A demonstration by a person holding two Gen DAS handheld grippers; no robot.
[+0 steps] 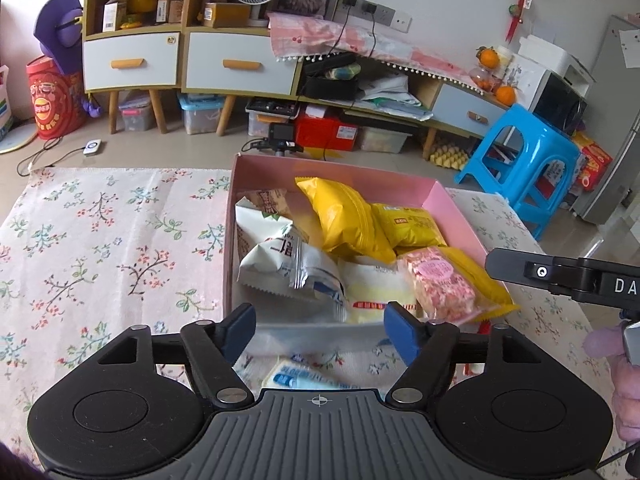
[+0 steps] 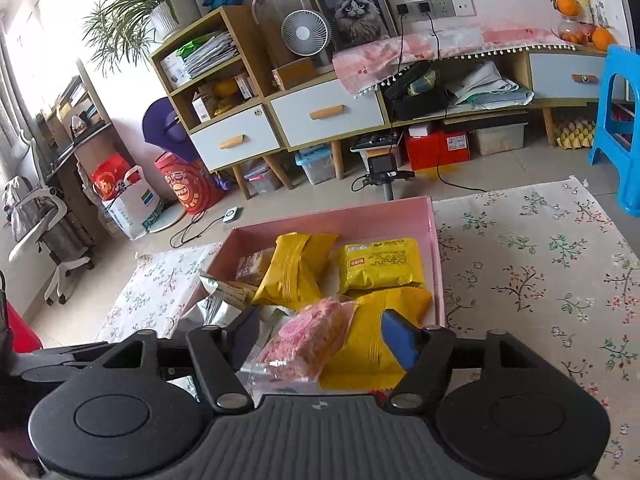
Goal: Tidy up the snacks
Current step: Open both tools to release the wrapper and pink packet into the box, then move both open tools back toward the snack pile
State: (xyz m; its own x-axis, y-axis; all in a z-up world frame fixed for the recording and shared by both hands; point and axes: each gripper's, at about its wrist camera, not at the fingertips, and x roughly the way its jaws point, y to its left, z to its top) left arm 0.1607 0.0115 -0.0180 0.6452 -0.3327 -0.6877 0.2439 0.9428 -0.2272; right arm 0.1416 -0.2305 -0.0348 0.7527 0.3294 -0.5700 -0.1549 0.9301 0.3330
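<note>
A pink box (image 1: 456, 210) on the floral tablecloth holds several snack packets: yellow ones (image 1: 348, 220), white ones (image 1: 276, 252) and a pink speckled bar (image 1: 442, 284). My left gripper (image 1: 320, 334) is open and empty at the box's near wall. A blue-and-white packet (image 1: 304, 378) lies on the cloth under it. My right gripper (image 2: 320, 338) is open over the box's near end, its jaws on either side of the pink bar (image 2: 308, 340) and a yellow packet (image 2: 376, 336). The box (image 2: 436, 248) shows in the right wrist view too.
The floral cloth (image 1: 112, 248) spreads left of the box and to its right (image 2: 540, 272). A blue plastic stool (image 1: 524, 168) stands beyond the table's right corner. Cabinets (image 1: 240, 64) with drawers line the far wall. A camera on a stand (image 2: 384, 168) sits behind the box.
</note>
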